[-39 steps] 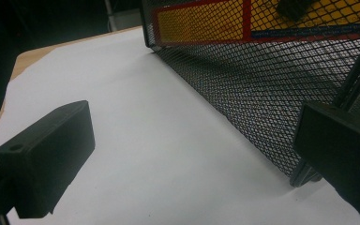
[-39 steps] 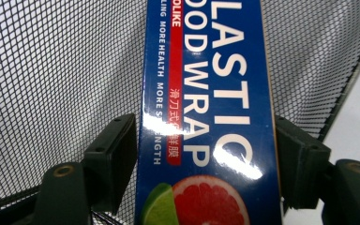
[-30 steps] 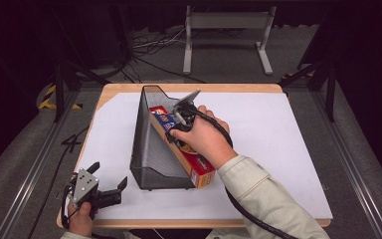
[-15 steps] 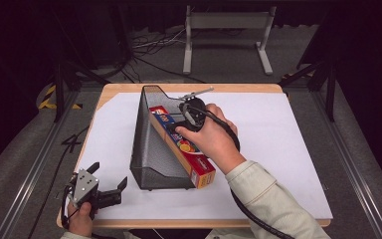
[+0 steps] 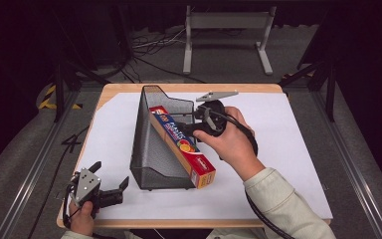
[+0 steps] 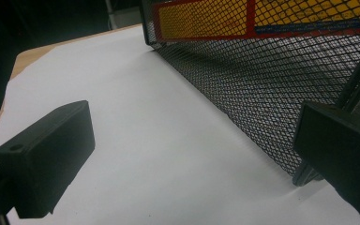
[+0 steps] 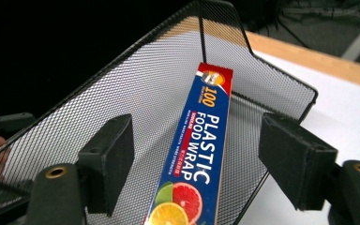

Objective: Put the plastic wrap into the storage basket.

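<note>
A black mesh file holder (image 5: 151,149) stands on the white sheet. A long blue plastic food wrap box (image 5: 181,147) lies slanted inside it, its red end sticking out of the low front. My right gripper (image 5: 189,128) hovers over the middle of the box, open. In the right gripper view the box (image 7: 206,136) runs up between the spread jaws of the right gripper (image 7: 201,157), without touching either pad, with the mesh holder (image 7: 122,89) behind. My left gripper (image 5: 110,175) rests open at the table's front left corner. In the left gripper view my left gripper (image 6: 192,154) faces the holder's mesh wall (image 6: 262,93).
A white sheet (image 5: 288,144) covers most of the wooden table (image 5: 129,89). Beyond the table's far edge stand a metal frame (image 5: 226,30) and cables on the floor. A rail (image 5: 25,169) runs along the left side.
My right hand has turned and shifted slightly right above the box, so the grey plate on top now lies flat. The left gripper has not moved.
</note>
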Available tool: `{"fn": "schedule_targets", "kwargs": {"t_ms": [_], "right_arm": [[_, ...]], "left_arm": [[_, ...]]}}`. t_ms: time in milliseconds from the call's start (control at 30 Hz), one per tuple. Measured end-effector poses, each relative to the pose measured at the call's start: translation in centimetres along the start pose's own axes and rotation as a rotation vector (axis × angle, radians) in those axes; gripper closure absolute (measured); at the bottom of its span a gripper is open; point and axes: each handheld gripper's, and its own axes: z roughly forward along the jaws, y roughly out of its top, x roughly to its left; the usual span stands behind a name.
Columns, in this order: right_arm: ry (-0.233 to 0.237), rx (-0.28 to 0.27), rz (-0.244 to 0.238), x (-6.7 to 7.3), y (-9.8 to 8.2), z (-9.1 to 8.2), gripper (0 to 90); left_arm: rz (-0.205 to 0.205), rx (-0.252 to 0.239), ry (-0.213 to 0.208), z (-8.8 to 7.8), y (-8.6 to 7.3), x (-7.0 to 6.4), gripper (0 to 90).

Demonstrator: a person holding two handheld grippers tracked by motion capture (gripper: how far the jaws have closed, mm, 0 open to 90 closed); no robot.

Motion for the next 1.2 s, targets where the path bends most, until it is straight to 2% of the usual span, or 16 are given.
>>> {"fn": "schedule_targets", "kwargs": {"t_ms": [100, 200, 367, 533, 800, 967, 1200], "right_arm": [[0.012, -0.036, -0.029, -0.4, -0.5, -0.7, 26.1], [0.008, -0.054, -0.027, -1.0, -1.0, -1.2, 21.6], [-0.012, -0.047, -0.027, -2.6, -1.9, -2.1, 19.5], [-0.047, -0.057, -0.055, -4.1, -3.2, -3.8, 18.7], [-0.074, -0.091, -0.046, -6.8, -5.4, -7.0, 16.3], [-0.128, -0.09, -0.076, -8.7, -6.5, -8.7, 14.6], [-0.125, -0.111, -0.058, -11.0, -7.9, -10.7, 11.0]], "left_arm": [[0.003, -0.001, 0.0, 0.0, 0.0, 0.0, 0.0], [0.0, 0.0, 0.002, -0.1, 0.0, 0.0, 0.1], [-0.001, 0.003, 0.008, -0.1, 0.0, 0.0, 0.0], [-0.002, 0.003, 0.008, -0.2, 0.0, 0.0, 0.0], [0.0, 0.002, 0.009, -0.2, 0.1, -0.1, 0.1], [0.001, 0.003, 0.008, -0.2, 0.1, -0.2, 0.1], [-0.001, 0.007, 0.009, -0.2, 0.0, -0.2, 0.0]]}}
